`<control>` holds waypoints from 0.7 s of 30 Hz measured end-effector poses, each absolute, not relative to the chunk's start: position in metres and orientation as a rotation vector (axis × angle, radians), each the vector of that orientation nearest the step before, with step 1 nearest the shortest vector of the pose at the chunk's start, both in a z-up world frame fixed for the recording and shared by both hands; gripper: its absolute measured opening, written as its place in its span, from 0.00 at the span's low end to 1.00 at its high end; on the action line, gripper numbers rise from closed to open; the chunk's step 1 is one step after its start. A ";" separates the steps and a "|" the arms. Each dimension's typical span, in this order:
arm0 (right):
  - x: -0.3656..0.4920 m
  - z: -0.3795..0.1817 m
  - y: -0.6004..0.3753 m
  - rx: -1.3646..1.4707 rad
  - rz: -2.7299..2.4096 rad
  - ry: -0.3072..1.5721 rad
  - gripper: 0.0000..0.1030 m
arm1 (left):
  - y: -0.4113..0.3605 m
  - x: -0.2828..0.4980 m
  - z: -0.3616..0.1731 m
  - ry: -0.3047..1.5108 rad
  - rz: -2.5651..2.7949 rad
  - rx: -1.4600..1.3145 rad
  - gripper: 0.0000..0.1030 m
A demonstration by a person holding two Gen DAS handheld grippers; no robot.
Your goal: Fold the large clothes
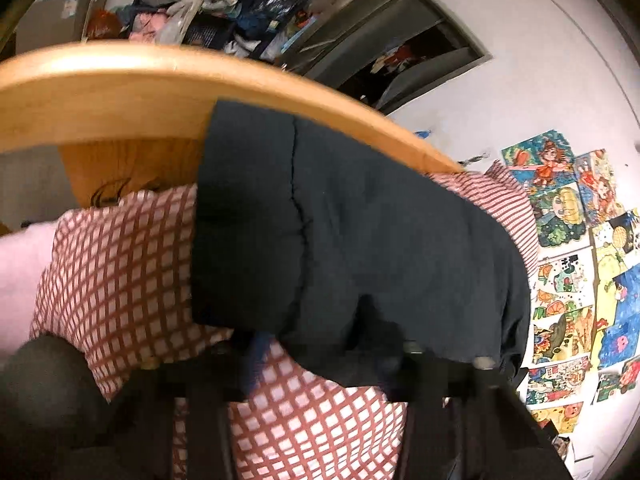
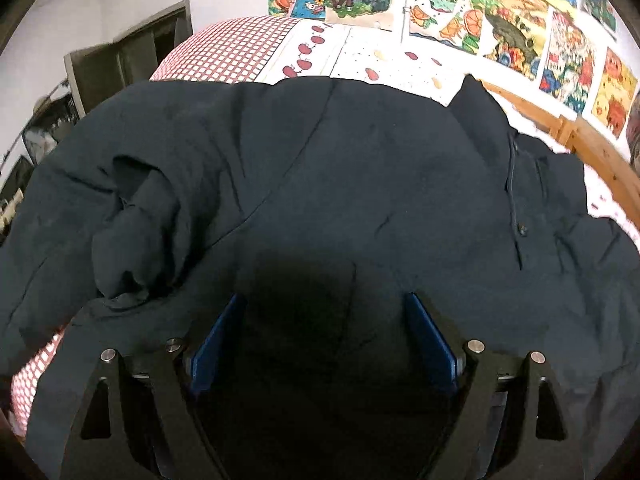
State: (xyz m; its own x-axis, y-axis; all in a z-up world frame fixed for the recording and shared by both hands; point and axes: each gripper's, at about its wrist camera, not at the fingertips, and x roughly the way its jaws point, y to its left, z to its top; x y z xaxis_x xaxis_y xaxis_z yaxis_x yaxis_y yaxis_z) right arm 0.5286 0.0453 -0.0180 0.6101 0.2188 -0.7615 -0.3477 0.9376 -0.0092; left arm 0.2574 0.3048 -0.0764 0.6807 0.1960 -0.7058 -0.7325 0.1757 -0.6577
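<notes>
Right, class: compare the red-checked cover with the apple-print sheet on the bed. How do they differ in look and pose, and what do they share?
The red-checked cover bears a dense red grid; the apple-print sheet is mostly white with scattered red apples. The red-checked cover bulges in a rounded mound, while the apple-print sheet lies flat. Both are red and white, and the dark jacket covers part of each.

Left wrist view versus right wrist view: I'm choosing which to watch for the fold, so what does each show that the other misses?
Only the left wrist view shows the wooden bed rail and cluttered shelves beyond. Only the right wrist view shows the whole dark coat, its button placket, the apple-print sheet and the open right gripper. Both show dark coat fabric, red checked bedding and wall drawings.
</notes>
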 end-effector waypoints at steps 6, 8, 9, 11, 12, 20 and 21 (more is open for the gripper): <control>0.516 0.001 0.025 -0.100 0.355 0.836 0.78 | 0.294 0.257 -0.024 0.426 0.669 -1.016 0.16; 0.506 0.010 0.009 -0.045 0.375 0.830 0.78 | 0.288 0.260 0.005 0.370 0.636 -0.904 0.16; 0.503 0.013 0.002 -0.029 0.382 0.831 0.78 | 0.286 0.262 0.017 0.352 0.621 -0.866 0.16; 0.495 0.021 -0.013 -0.003 0.392 0.826 0.78 | 0.279 0.268 0.050 0.312 0.563 -0.741 0.15; 0.492 0.023 -0.020 0.001 0.392 0.824 0.78 | 0.277 0.273 0.064 0.298 0.534 -0.696 0.15; 0.469 0.048 -0.087 0.077 0.329 0.795 0.78 | 0.214 0.313 0.176 0.258 0.233 -0.330 0.15; 0.468 0.049 -0.092 0.089 0.320 0.794 0.78 | 0.199 0.320 0.187 0.262 0.183 -0.285 0.15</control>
State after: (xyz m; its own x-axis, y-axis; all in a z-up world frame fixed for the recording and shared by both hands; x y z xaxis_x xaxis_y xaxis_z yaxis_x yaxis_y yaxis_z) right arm 0.4682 -0.0923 0.0493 0.6552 0.3155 -0.6864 -0.2490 0.9480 0.1981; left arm 0.3197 0.1989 0.1867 0.9498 0.1410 -0.2794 -0.2143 0.9436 -0.2524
